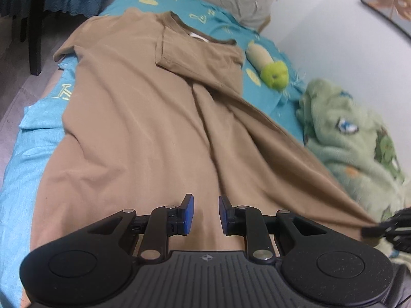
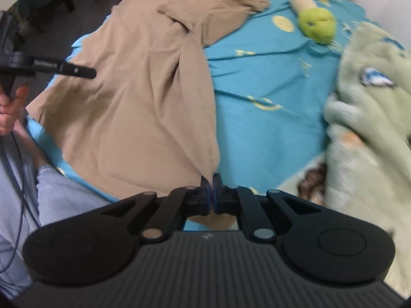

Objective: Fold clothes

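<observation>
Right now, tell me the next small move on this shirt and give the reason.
Probably carry the right gripper leftward across the tan shirt. It is shut on the shirt's bottom corner, pulling that edge taut, while the sleeve above already lies folded inward. The left gripper is open over the hem, free to pin it.

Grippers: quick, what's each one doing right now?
Left gripper: open, empty, over the shirt.
Right gripper: closed, pinching the shirt's hem corner.
</observation>
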A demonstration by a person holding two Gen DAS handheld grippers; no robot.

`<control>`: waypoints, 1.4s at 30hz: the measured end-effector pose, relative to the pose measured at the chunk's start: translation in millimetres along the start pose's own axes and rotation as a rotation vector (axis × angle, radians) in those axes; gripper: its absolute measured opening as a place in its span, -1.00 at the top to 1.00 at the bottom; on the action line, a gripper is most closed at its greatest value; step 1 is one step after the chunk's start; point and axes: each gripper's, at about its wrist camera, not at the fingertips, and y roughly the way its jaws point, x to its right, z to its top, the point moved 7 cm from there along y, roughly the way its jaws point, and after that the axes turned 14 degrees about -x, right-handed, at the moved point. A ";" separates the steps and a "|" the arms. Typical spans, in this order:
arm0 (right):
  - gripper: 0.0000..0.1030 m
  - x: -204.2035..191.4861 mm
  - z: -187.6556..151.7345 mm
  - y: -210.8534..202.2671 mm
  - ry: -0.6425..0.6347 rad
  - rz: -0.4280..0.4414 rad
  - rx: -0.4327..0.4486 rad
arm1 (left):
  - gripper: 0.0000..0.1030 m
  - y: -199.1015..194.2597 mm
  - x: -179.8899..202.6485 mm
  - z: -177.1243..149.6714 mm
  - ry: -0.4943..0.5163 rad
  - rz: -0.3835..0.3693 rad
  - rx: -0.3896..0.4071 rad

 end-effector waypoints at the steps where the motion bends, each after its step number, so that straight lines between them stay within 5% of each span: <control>1: 0.90 -3.1 -2.1 -1.0 0.007 0.013 0.008 | 0.46 0.2 2.2 -1.7 0.013 0.004 -0.003; 5: 0.89 -28.2 -5.0 -4.0 0.001 0.060 0.033 | 0.40 0.0 8.9 -5.4 0.048 0.013 -0.005; 10: 0.89 -104.7 9.1 6.1 -0.051 0.160 0.052 | 0.35 -5.0 7.0 -4.1 0.027 -0.018 0.010; 14: 0.88 -166.8 24.3 37.1 -0.101 0.184 0.027 | 0.32 -11.1 1.7 -1.7 -0.017 -0.056 0.028; 19: 0.84 -192.9 36.4 84.1 -0.101 0.167 -0.023 | 0.25 -16.9 -5.6 5.1 -0.068 -0.102 0.053; 21: 0.77 -189.9 37.1 93.6 -0.075 0.191 -0.048 | 0.21 -19.0 -7.6 7.6 -0.087 -0.113 0.068; 22: 0.51 -186.9 36.3 94.2 -0.065 0.210 -0.049 | 0.20 -20.2 -8.1 8.8 -0.095 -0.114 0.079; 23: -0.04 -183.4 34.8 92.4 -0.058 0.232 -0.039 | 0.16 -21.4 -8.5 10.0 -0.104 -0.115 0.089; 25: -0.58 -174.9 31.6 85.9 -0.038 0.268 -0.005 | 0.10 -23.8 -9.5 12.3 -0.121 -0.118 0.110; 31: -0.60 -122.2 44.0 40.8 0.151 0.259 0.203 | -0.15 -28.3 -12.2 22.9 -0.176 -0.129 0.167; 36: -0.60 -54.6 75.1 8.1 0.428 0.255 0.421 | -0.21 -18.6 -12.5 49.7 -0.244 -0.162 0.185; 42: -0.60 4.8 76.8 27.3 0.696 0.282 0.546 | -0.21 4.0 -15.5 94.6 -0.328 -0.174 0.221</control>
